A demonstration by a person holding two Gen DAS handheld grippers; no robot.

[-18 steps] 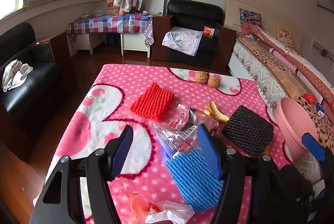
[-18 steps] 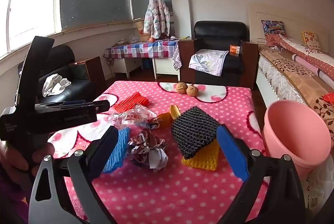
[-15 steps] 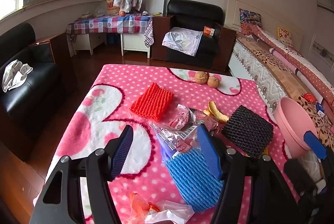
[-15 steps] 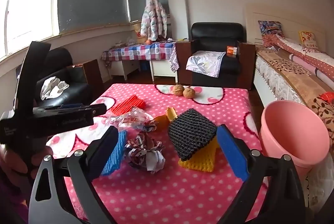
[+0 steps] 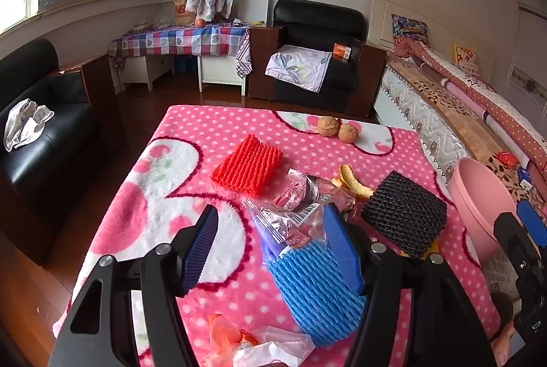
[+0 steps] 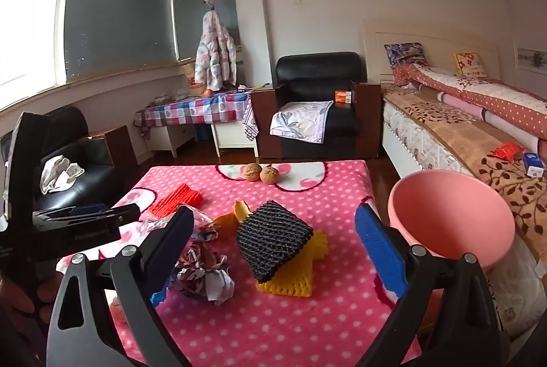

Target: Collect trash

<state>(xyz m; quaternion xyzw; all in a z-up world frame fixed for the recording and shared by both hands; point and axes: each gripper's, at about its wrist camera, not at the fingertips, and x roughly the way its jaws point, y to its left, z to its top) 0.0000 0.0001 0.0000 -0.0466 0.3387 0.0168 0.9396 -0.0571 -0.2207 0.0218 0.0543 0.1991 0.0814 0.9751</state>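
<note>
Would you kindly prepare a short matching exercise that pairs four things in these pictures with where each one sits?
Things:
1. black foam net
2. walnuts
3. pink basin
4. blue foam net

Places:
A. far end of the table
B. beside the table, by the bed
C. lying on the yellow foam net
D. near the left gripper

Pairs: 1-C, 2-A, 3-B, 4-D

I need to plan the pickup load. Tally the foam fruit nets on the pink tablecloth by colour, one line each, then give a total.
Red foam net: 1
Blue foam net: 1
Black foam net: 1
Yellow foam net, partly under the black one: 1
Total: 4 foam nets
</note>
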